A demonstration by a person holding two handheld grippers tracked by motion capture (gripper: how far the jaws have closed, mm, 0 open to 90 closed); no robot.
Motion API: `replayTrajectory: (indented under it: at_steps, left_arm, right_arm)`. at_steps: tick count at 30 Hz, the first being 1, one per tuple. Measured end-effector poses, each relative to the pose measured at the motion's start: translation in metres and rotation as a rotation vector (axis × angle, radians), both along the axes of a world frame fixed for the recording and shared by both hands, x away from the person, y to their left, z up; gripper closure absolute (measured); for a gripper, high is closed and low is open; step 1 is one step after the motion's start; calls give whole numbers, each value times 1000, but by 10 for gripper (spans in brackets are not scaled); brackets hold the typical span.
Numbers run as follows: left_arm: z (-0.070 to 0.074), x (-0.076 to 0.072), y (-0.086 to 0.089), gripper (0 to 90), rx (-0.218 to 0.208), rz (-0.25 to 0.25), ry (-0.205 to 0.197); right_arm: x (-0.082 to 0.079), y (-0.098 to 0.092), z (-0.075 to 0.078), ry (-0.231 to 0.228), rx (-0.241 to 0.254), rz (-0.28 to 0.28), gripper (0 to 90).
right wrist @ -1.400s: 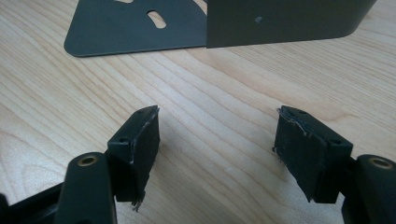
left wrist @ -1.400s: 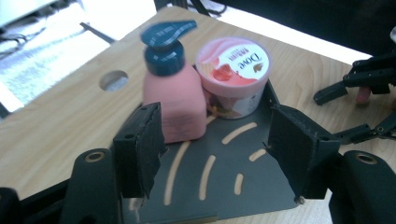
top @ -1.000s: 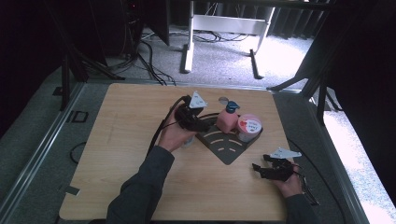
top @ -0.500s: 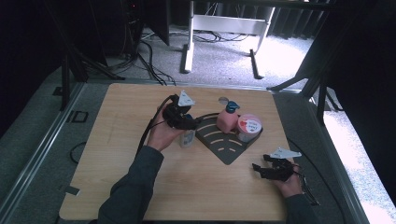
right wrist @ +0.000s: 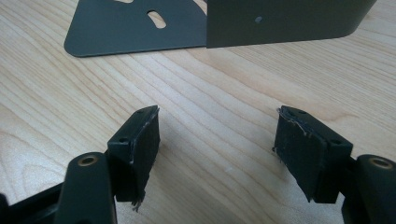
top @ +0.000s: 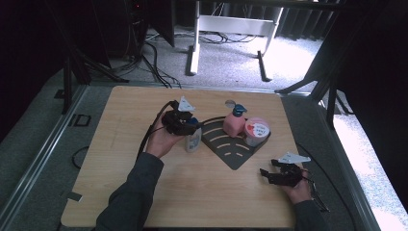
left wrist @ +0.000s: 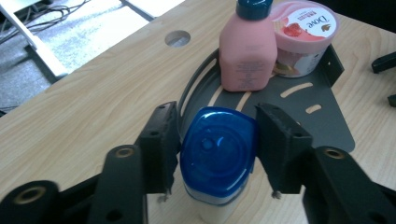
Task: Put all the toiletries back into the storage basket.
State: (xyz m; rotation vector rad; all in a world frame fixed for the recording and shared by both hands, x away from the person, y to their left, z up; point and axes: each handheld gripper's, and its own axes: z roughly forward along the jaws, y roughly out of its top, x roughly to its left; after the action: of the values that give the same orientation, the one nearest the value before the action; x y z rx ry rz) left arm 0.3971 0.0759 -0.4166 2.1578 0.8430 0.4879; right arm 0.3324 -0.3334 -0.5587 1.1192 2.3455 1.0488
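Note:
A white bottle with a blue cap (left wrist: 217, 158) stands on the table just left of the dark slotted tray (top: 232, 155). My left gripper (left wrist: 218, 110) comes down over it. Its jaws have just been closing, and both pads now sit against the sides of the cap. From above, the bottle (top: 194, 140) shows below the left gripper (top: 185, 126). On the tray (left wrist: 322, 121) stand a pink bottle (left wrist: 245, 56) and a round tub (left wrist: 301, 42). My right gripper (top: 266, 174) rests open near the table's right front, with bare wood between its fingers (right wrist: 140, 140).
A round hole (left wrist: 177, 38) is cut in the table top behind the tray. The tray's raised wall (right wrist: 280, 18) stands just ahead of my right gripper (right wrist: 217, 121). Cables lie on the floor beyond the table's far edge (top: 192, 89).
My left gripper has shifted left and a little down, away from the tray, and its jaws have narrowed around the blue cap. The right gripper has stayed put.

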Motion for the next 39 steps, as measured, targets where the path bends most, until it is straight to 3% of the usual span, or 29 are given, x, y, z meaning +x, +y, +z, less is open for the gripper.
replayTrajectory:
  at_steps: [3, 11, 18, 27, 39]
  left_arm:
    - [1, -1, -2, 535, 12, 10, 0]
    - [6, -1, -3, 551, 39, 37, 53]
    - [9, 2, -7, 521, 109, 33, 95]
    - [1, 11, -9, 488, 126, 21, 139]
    - [-13, 18, -18, 462, 209, 9, 184]
  right_arm:
    - [0, 0, 0, 0, 0, 0, 306]
    - [0, 0, 0, 0, 1, 0, 306]
    - [0, 0, 0, 0, 1, 0, 306]
    - [0, 0, 0, 1, 1, 0, 306]
    - [0, 0, 0, 2, 4, 0, 305]
